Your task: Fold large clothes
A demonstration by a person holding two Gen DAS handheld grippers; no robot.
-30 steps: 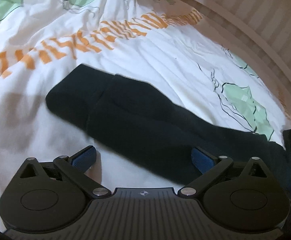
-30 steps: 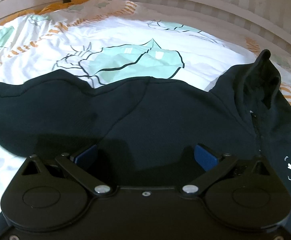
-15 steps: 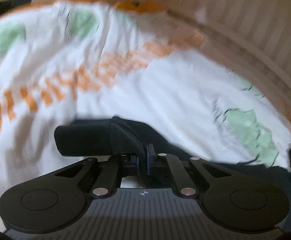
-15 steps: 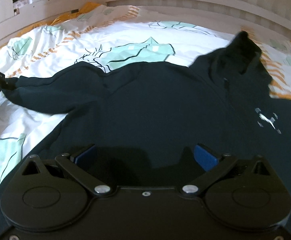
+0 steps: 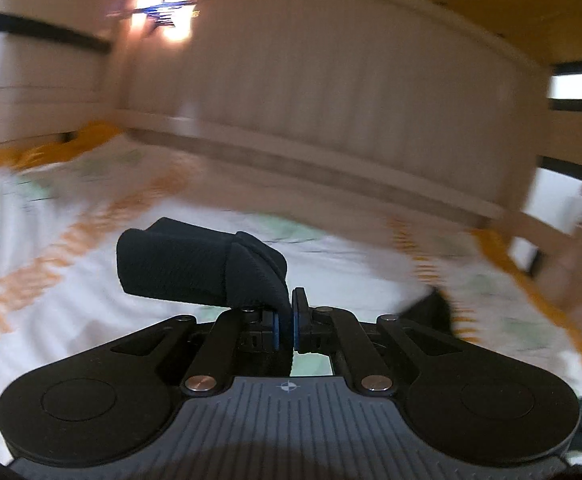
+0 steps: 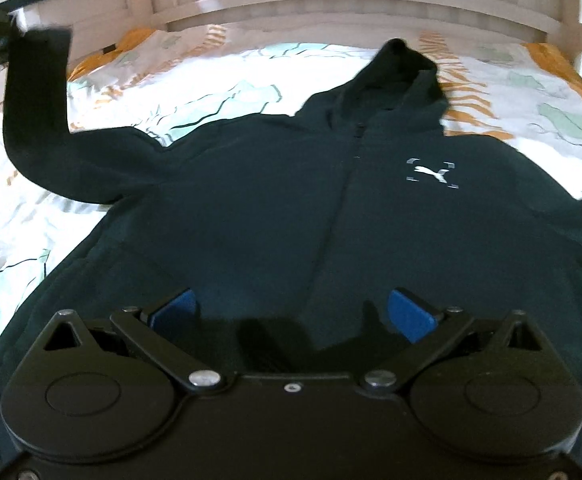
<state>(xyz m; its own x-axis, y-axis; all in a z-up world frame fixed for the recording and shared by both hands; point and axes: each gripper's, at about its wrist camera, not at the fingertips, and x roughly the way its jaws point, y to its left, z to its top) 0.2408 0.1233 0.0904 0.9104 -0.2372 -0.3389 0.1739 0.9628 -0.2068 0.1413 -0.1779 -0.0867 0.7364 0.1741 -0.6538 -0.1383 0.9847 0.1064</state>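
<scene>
Your left gripper (image 5: 285, 320) is clamped on the hoodie's sleeve cuff (image 5: 195, 264), lifted above the bed (image 6: 251, 64). Your right gripper (image 6: 293, 312) hangs spread apart over the black hoodie (image 6: 291, 208).

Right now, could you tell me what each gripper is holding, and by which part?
The left gripper pinches the dark hoodie's sleeve just behind the cuff; the right gripper holds nothing.

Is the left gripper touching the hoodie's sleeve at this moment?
Touching. The left wrist view shows the left gripper shut on the sleeve, with dark fabric pinched between its blue pads and the cuff sticking out above them.
</scene>
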